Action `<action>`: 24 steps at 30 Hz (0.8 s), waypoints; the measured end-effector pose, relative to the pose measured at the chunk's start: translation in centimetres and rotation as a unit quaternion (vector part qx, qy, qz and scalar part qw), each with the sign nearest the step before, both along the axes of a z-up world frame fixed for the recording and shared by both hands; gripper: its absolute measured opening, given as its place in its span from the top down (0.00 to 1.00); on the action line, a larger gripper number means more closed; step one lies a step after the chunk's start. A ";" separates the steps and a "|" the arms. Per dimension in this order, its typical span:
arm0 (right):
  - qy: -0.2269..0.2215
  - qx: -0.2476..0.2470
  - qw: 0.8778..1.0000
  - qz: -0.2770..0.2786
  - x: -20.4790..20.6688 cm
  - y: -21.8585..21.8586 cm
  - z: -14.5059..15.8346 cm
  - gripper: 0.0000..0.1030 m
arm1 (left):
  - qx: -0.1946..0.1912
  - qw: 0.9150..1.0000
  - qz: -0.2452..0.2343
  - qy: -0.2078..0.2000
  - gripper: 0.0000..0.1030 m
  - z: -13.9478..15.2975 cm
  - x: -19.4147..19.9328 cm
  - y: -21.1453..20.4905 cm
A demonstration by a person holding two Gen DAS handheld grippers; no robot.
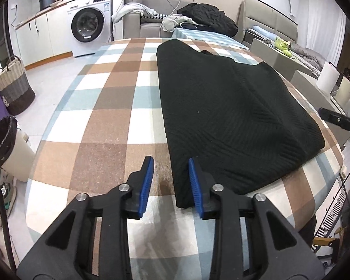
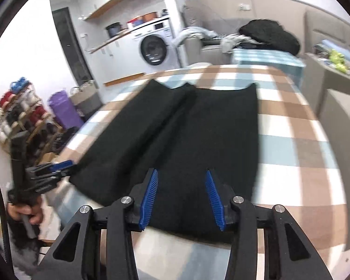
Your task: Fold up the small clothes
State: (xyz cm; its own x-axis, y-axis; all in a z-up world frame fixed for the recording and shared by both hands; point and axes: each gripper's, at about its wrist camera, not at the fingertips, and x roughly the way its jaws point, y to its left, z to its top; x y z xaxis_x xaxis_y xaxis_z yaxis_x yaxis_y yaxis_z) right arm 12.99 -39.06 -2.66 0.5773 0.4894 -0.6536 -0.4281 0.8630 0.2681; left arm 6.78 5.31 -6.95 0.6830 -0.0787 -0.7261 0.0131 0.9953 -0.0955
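Already partly folded, a black knit top (image 1: 221, 107) lies flat on a table (image 1: 100, 121) draped in a brown, blue and white check cloth, its side panels turned in toward the middle. The left claw (image 1: 170, 182) hangs just over the top's near left corner, jaws spread and holding nothing; the right claw (image 2: 182, 193) hovers above the top's near hem, likewise spread and empty. The top looks soft, thick and fairly light, a ribbed knit likely to drape and sag when lifted instead of holding a crease, though its texture should resist slipping. The two near hem corners seem the best places to pinch it, one claw to each, for bringing the hem up toward the neckline. Beyond the top's far edge stand a washing machine (image 1: 88, 23) and a grey sofa (image 1: 151, 21) piled with clothes; left of the top, on the floor, sits a woven laundry basket (image 1: 14, 86).
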 end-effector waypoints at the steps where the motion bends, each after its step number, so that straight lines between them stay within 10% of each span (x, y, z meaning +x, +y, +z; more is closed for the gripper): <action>1: 0.009 0.011 1.000 0.010 0.3 0.7 -0.2 0.57 | -0.004 1.000 -0.002 -0.003 0.72 0.2 -0.1 0.0; 15: 0.115 0.097 0.988 0.030 8.4 7.7 -4.8 0.58 | -0.047 0.999 -0.016 -0.006 0.51 0.5 0.3 -0.9; 20: 0.109 0.096 0.989 0.026 9.4 8.4 -4.5 0.93 | -0.048 0.999 -0.020 -0.005 0.51 0.3 0.5 -1.3; 24: 0.044 0.079 0.996 0.024 8.6 8.6 -2.0 0.95 | -0.058 0.998 -0.017 -0.014 0.51 0.7 0.3 -1.1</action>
